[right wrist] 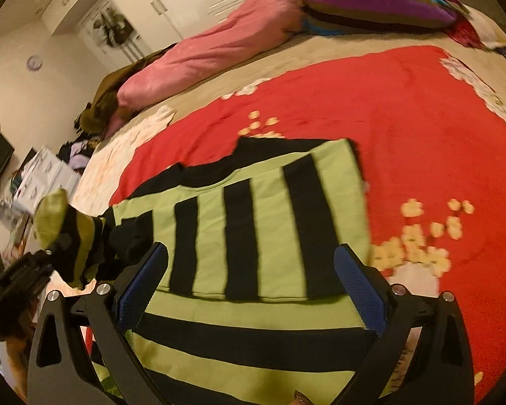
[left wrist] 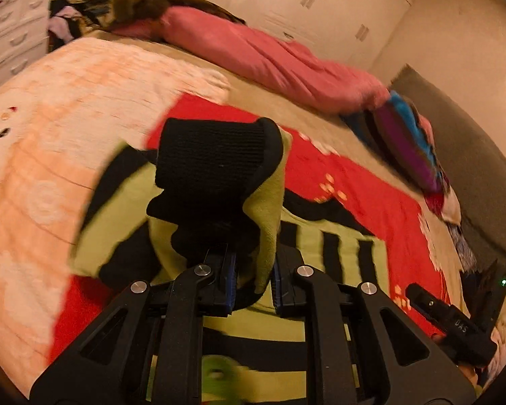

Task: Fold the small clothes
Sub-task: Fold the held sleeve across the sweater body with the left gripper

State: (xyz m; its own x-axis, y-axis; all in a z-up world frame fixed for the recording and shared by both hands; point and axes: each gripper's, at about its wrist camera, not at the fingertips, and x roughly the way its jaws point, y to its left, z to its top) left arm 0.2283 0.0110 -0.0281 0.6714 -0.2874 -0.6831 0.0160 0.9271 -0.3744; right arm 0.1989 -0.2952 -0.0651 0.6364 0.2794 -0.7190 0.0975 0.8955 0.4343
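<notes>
A lime-green and black striped sweater lies partly folded on a red blanket on the bed. My left gripper is shut on its sleeve, holding the black cuff up above the sweater body. From the right wrist view that sleeve hangs lifted at the far left, with the left gripper under it. My right gripper stands open just over the sweater's near part, nothing pressed between its blue pads. It also shows at the left wrist view's lower right as a black body.
A pink duvet and a striped pillow lie along the bed's far side. A peach blanket covers the bed left of the red one. White drawers, a heap of clothes and wardrobes stand beyond.
</notes>
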